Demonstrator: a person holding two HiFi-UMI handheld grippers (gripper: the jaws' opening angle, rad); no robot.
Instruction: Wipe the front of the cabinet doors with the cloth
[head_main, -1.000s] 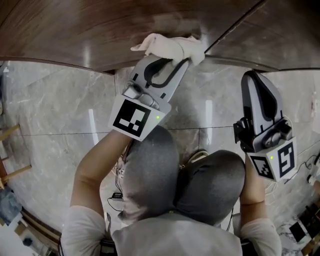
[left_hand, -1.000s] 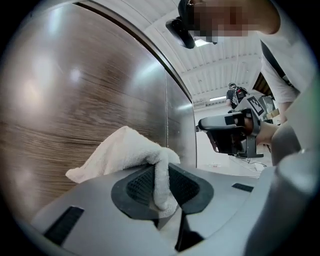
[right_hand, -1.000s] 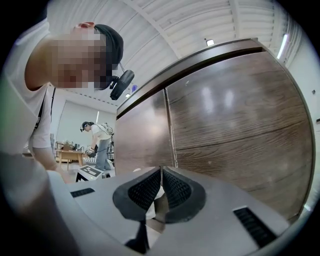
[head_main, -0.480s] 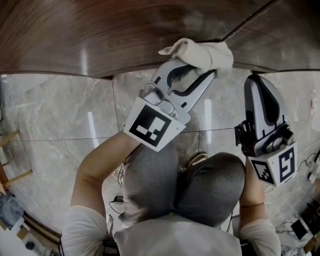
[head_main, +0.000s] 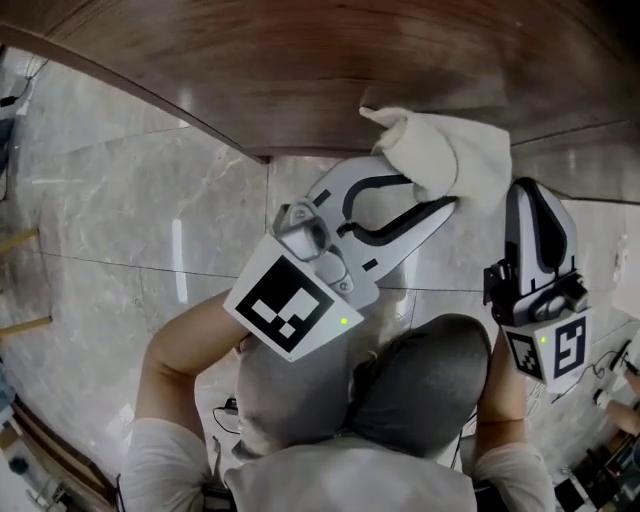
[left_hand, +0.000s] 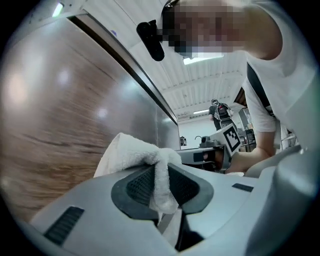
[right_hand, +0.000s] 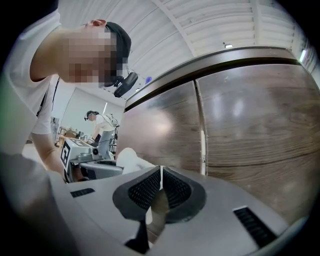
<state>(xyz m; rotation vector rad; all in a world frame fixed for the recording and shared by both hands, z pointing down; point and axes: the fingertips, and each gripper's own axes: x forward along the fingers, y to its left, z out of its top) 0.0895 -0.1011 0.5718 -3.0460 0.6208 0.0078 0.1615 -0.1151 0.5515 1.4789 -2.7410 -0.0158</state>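
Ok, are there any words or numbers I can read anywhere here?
None: no words or numbers can be read.
Left marker cube and right marker cube: only black-and-white square patterns, not letters.
Cloth and cabinet doors: plain, no print.

cloth (head_main: 445, 160): white
cabinet doors (head_main: 300, 70): dark brown wood grain
floor (head_main: 120, 210): pale grey veined marble
trousers (head_main: 300, 400): grey

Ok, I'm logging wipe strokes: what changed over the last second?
The left gripper, shut on the cloth, swept it rightward along the cabinet door, ending close to the right gripper. Nothing was let go. The right gripper stayed shut, empty, at the person's right side.
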